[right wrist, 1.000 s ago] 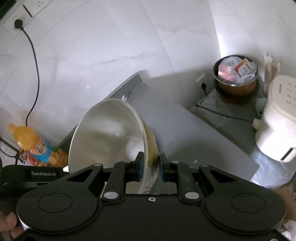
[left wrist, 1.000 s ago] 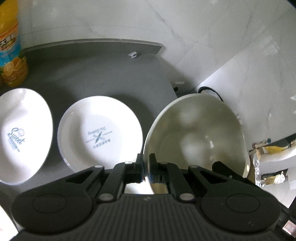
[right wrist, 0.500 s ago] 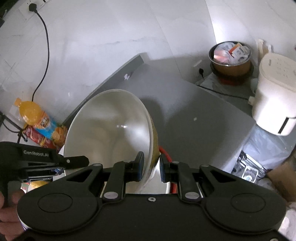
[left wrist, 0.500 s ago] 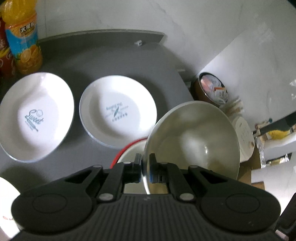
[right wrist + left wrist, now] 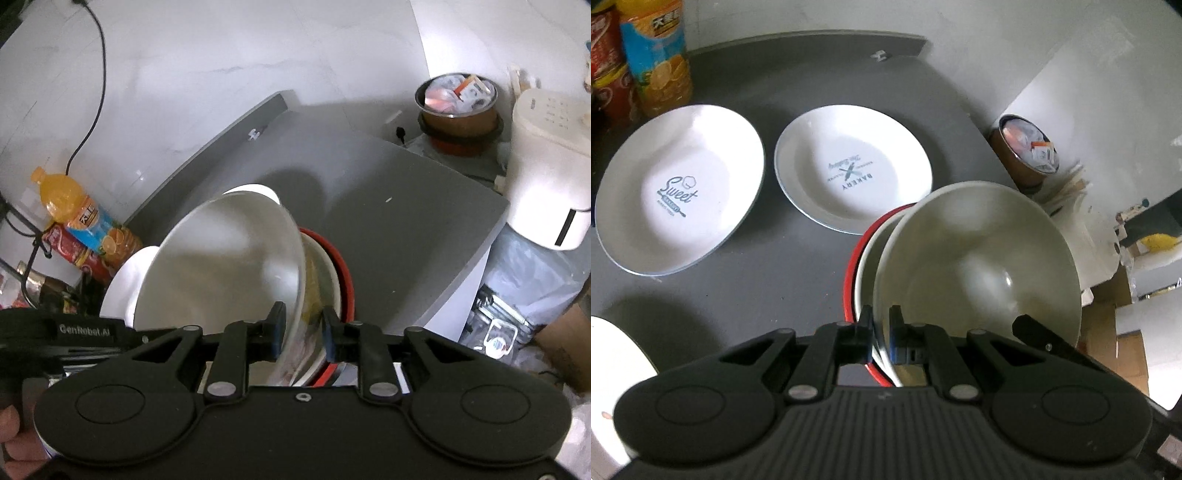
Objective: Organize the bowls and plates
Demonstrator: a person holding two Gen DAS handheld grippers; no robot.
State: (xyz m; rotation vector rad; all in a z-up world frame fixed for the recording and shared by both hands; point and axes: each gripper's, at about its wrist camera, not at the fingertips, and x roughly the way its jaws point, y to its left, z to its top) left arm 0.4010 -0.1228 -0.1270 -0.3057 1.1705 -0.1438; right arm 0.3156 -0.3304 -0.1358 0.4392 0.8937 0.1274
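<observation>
White bowl (image 5: 979,266) between 2 grippers' fingers (image 5: 865,325)

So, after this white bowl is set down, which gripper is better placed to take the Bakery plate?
Left, probably. The Bakery plate lies just ahead and left of the left gripper, with nothing between. From the right gripper, the white bowl hides most of that plate.

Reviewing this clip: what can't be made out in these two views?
- Left wrist: most of the red-rimmed bowl hides behind the held white ceramic bowl.
- Left wrist: white plate cut off by the edge.
- Right wrist: held bowl's outer pattern blurred.
</observation>
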